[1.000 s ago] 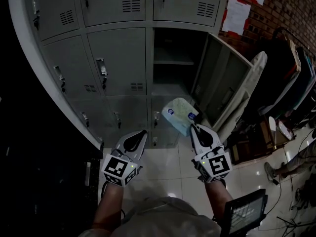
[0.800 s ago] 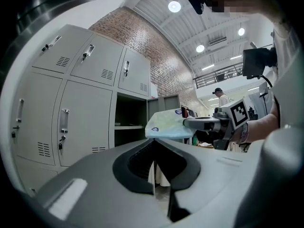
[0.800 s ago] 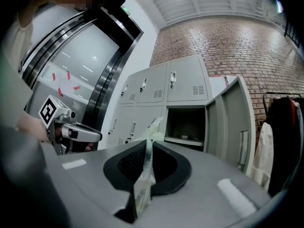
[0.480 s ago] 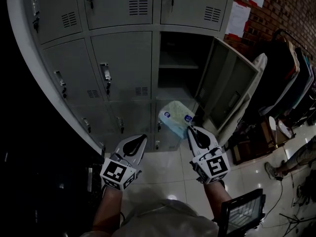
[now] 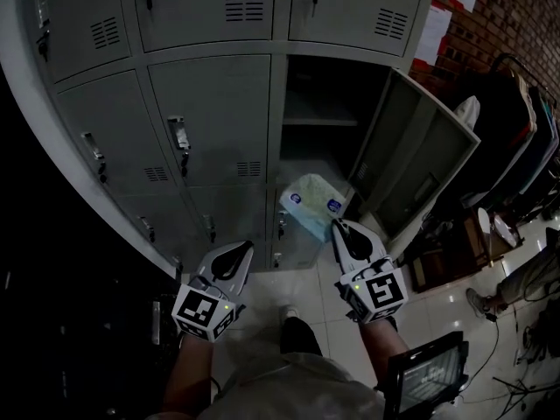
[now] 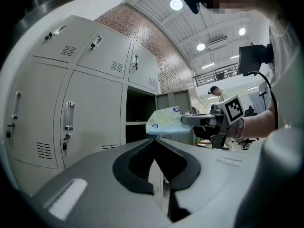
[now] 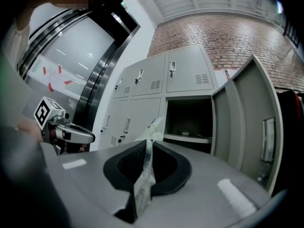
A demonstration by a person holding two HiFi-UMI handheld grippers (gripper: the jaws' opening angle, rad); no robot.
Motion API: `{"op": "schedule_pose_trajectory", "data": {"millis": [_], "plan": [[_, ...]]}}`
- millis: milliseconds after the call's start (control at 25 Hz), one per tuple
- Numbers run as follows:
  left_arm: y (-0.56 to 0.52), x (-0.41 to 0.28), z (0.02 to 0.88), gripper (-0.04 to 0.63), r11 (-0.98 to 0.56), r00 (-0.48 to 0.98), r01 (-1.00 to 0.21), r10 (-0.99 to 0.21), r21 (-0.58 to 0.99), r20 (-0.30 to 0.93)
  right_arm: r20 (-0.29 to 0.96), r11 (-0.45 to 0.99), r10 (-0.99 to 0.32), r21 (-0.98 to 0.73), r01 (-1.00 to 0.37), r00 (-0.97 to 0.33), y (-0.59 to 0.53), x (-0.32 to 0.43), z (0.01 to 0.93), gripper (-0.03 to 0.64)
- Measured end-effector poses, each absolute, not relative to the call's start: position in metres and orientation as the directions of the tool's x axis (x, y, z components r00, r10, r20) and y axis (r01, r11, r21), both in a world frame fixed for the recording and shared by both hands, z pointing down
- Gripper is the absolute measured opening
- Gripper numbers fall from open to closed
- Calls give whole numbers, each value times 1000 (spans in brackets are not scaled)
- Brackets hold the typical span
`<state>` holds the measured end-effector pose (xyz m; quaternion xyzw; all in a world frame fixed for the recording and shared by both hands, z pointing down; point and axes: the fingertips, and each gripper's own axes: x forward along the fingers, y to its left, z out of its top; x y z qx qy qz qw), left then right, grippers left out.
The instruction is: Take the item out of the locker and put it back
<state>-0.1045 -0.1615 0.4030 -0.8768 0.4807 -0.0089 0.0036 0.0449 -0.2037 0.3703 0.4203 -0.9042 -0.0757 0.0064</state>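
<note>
Before the grey lockers [image 5: 210, 121], the right gripper [image 5: 338, 227] is clamped on the edge of a pale plastic packet [image 5: 310, 205]; the packet is held in the air just outside the open compartment [image 5: 320, 116], whose door [image 5: 411, 169] stands swung out to the right. Beside it, the left gripper [image 5: 244, 248] has its jaws together with nothing between them; it is apart from the packet.

The grey locker block [image 5: 210, 103] stands on a glossy, pale tiled floor [image 5: 302, 283]. One compartment [image 5: 328, 94] is open, with its door [image 5: 416, 169] swung out to the right. A shelf [image 5: 319, 122] crosses that compartment partway up, and on the floor well to the right lie loose cables [image 5: 528, 353], with a person's shoe [image 5: 479, 303] planted near them.
</note>
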Motion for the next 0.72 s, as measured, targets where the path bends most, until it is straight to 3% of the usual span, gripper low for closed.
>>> {"op": "schedule_pose_trajectory", "data": {"millis": [720], "plan": [[-336,-76,380,5,-601,607,-792,-795,-111,-24,-203,535,-804,164,-829,-559,-426,59,306,2]]}}
